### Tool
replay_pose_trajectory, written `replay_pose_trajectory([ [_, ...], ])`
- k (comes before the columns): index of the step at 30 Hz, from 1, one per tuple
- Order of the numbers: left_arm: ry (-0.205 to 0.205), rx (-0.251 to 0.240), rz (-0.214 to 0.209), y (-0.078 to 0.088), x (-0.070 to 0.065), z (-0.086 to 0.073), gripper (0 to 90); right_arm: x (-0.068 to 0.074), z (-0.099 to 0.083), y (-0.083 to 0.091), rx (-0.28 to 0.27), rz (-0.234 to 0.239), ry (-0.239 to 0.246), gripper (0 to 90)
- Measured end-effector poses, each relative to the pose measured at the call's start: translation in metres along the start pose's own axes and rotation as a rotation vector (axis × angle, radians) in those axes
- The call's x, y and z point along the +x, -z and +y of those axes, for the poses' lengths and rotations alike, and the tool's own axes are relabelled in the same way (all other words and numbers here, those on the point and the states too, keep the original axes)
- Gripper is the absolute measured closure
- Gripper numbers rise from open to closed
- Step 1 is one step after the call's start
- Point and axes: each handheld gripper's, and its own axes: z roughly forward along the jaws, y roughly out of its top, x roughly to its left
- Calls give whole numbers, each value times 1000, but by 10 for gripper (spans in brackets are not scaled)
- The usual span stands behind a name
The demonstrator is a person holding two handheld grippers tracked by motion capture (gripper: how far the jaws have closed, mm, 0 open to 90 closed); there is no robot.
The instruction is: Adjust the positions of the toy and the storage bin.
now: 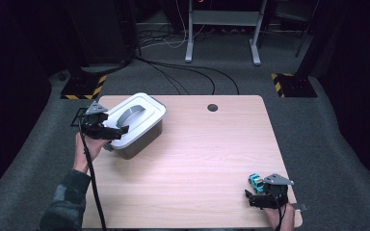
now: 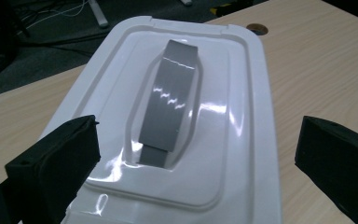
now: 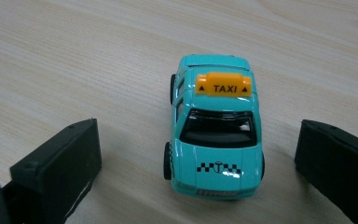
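Right gripper view: the toy taxi (image 3: 216,130) stands between the released right gripper's (image 3: 196,172) jaws, untouched.

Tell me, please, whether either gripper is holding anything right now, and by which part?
Nothing is held. The left gripper is open over the box lid; the right gripper is open around the toy taxi, not touching.

High view: above near edge of table (image 1: 197,159), looking fwd and down, whole top in frame. Left gripper view: close, angled down along box lid (image 2: 177,116), also seen in high view at far left (image 1: 137,118). Right gripper view: v. close, down on toy taxi (image 3: 216,130), in high view near right (image 1: 256,182).
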Motion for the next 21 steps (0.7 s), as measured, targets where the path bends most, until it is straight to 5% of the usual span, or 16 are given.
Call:
replay_pose_trajectory([
  [5, 16, 30, 16, -15, 12, 7, 19, 0, 0, 0, -1, -1, -2, 3],
  [11, -30, 72, 35, -31, 15, 11, 195, 0, 0, 0, -2, -1, -4, 6],
  [21, -98, 141, 50, -50, 9, 15, 621, 0, 0, 0, -4, 0, -4, 9],
])
